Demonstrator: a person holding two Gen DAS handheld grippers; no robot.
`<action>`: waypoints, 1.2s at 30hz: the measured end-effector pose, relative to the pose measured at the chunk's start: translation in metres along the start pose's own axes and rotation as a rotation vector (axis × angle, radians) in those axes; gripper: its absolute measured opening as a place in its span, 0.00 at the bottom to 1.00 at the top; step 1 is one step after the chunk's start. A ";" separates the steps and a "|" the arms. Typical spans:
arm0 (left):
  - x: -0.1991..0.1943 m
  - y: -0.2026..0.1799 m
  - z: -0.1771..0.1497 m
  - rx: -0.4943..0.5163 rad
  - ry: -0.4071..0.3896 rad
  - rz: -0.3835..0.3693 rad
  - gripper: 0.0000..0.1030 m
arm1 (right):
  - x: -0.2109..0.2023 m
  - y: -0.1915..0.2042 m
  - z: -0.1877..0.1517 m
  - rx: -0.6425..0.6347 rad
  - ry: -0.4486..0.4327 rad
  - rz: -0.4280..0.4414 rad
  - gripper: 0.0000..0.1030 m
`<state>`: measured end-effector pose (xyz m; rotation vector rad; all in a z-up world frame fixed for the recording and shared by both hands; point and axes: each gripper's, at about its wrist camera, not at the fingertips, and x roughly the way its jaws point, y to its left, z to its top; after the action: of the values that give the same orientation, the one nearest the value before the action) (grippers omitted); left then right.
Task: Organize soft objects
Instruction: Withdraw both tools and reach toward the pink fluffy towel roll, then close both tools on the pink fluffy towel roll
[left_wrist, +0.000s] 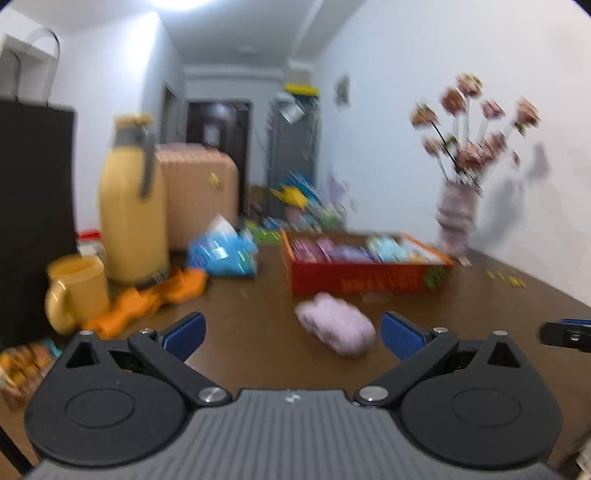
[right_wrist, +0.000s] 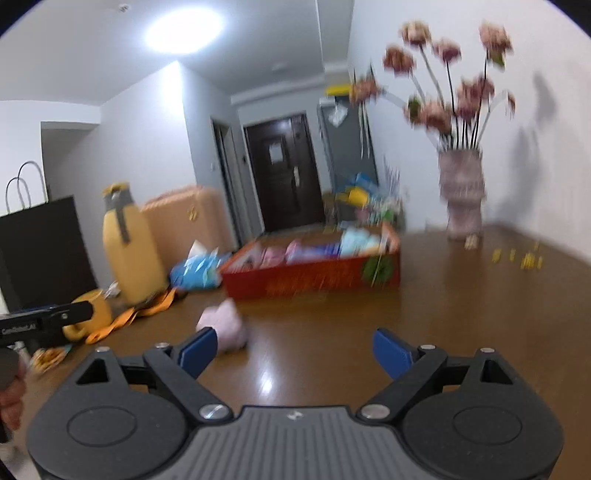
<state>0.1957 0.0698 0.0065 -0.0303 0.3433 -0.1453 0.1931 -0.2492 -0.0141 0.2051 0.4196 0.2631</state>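
A soft lilac rolled cloth (left_wrist: 336, 328) lies on the brown table in front of a red box (left_wrist: 365, 273). The box holds several soft pink, purple and blue items. My left gripper (left_wrist: 293, 334) is open and empty, with the cloth between and just beyond its blue pads. In the right wrist view the cloth (right_wrist: 225, 325) lies by my left fingertip, in front of the red box (right_wrist: 314, 277). My right gripper (right_wrist: 295, 350) is open and empty above bare table. An orange cloth (left_wrist: 147, 302) lies at the left. Both views are blurred.
A yellow jug (left_wrist: 131, 206), yellow mug (left_wrist: 75, 291), black paper bag (left_wrist: 33, 206) and blue packet (left_wrist: 221, 251) stand at the left. A vase of pink flowers (left_wrist: 458, 218) stands at the back right by the wall. Small yellow bits (right_wrist: 517, 258) lie at the right.
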 end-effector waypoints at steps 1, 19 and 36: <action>0.004 0.001 -0.002 0.014 0.017 -0.031 1.00 | 0.005 0.001 -0.004 0.011 0.027 0.015 0.88; 0.171 0.050 0.042 -0.029 0.133 0.029 1.00 | 0.216 0.064 0.027 0.124 0.234 0.096 0.59; 0.221 -0.012 0.022 -0.078 0.366 -0.350 0.82 | 0.200 -0.031 0.061 -0.033 0.365 0.258 0.67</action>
<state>0.4071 0.0256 -0.0458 -0.1419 0.7081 -0.4874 0.4016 -0.2283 -0.0421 0.1783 0.7513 0.5645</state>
